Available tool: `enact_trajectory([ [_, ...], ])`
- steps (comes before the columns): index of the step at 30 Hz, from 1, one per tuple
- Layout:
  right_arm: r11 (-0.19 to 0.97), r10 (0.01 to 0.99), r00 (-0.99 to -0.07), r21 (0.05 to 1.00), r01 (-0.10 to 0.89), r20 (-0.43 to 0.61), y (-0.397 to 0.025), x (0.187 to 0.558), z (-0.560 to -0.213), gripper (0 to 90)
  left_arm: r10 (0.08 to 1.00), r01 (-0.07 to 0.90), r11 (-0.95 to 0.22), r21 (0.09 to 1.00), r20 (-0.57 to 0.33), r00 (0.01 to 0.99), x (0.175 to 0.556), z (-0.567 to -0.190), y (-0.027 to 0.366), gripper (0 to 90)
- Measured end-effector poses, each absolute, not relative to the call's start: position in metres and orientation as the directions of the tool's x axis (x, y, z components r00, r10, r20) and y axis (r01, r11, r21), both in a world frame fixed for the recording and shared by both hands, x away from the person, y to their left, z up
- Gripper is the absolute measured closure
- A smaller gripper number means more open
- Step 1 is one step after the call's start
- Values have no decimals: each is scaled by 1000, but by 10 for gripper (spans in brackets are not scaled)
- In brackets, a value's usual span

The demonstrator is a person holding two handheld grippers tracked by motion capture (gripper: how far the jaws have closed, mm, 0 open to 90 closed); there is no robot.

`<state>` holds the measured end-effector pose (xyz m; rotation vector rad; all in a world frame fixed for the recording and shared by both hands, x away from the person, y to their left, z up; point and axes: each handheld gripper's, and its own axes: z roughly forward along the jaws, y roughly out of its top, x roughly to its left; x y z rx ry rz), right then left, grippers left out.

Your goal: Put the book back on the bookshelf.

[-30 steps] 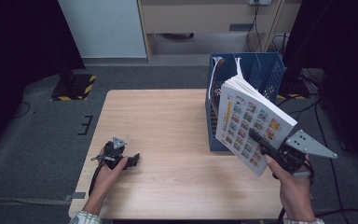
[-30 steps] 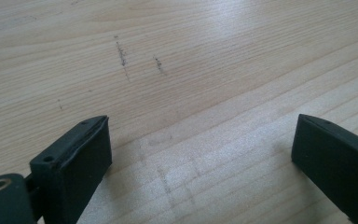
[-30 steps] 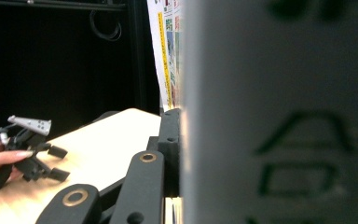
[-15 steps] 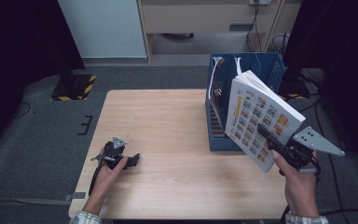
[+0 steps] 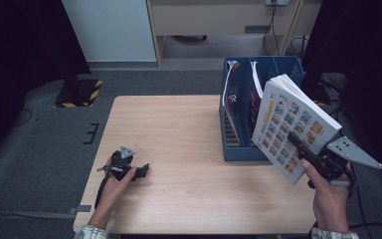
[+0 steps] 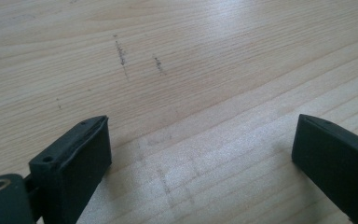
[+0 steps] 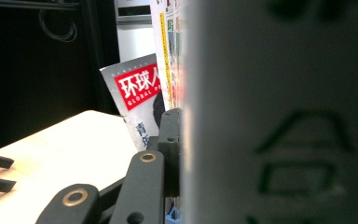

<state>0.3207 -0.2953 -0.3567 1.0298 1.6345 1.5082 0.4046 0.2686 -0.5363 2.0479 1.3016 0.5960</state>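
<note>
I've got 1 thick book (image 5: 291,124) in the right gripper (image 5: 306,152), lifted off the worktop (image 5: 179,134), tilted, its cover of small colour pics facing up and toward me. It hangs just beside the blue file rack (image 5: 238,144), at the rack's right front corner, over the worktop's right edge. In the right gripper view the book's pale cover (image 7: 279,112) sits blurred right at the lens, w/ 1 black finger (image 7: 170,149) pressed flat on its side; the 2nd finger is hidden behind the book. So the fingers are clamped on the book, gap no wider than its thickness.

Rack count: 1 rack, 3 slots as far as I can tell, standing at the worktop's right rear. 2 magazines in it, 1 w/ a dark cover (image 5: 234,94) in the left slot, 1 w/ a white edge (image 5: 253,82) next to it. The right gripper view picks up 1 magazine w/ a red title block (image 7: 137,91) behind the book.

Left gripper (image 5: 138,172) lies low at the worktop's front left, well apart from book and rack, in my left hand (image 5: 114,179). Left gripper view: 2 fingers (image 6: 74,158) spread wide, nothing between them but bare wood (image 6: 191,93).
</note>
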Motion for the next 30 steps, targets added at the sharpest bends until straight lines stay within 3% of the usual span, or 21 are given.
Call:
enact_trajectory([
  [30,32,941,-338,993,113,8,-319,328,-352,740,910,624,-314,715,40,412,404,-536,268,42],
])
